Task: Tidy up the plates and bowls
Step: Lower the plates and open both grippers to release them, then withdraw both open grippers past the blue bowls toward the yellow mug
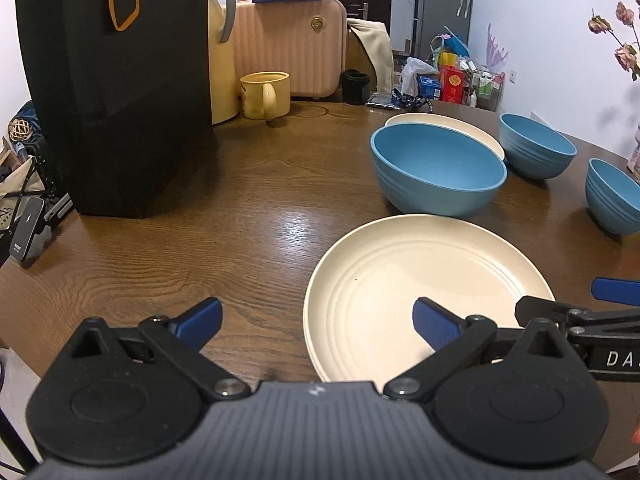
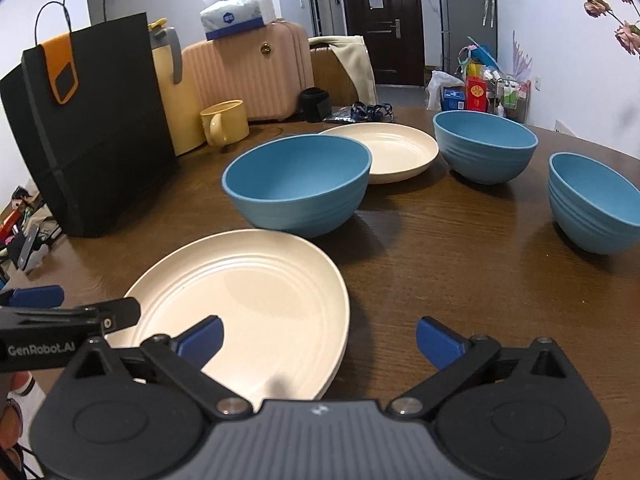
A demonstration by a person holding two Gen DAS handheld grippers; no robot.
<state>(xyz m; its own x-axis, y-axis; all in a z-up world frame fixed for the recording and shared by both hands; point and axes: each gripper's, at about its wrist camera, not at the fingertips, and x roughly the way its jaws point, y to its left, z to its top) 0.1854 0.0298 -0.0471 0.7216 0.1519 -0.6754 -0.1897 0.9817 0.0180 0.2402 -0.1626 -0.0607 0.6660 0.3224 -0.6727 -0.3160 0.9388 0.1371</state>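
Observation:
A cream plate lies near the table's front edge; it also shows in the right wrist view. Behind it stands a blue bowl, then a second cream plate. Two more blue bowls stand to the right. My left gripper is open and empty, its right finger over the near plate's left part. My right gripper is open and empty, its left finger over the plate's right part.
A black paper bag stands at the left on the brown wooden table. A yellow mug, a yellow jug and a pink case stand at the back. The table edge runs at the left.

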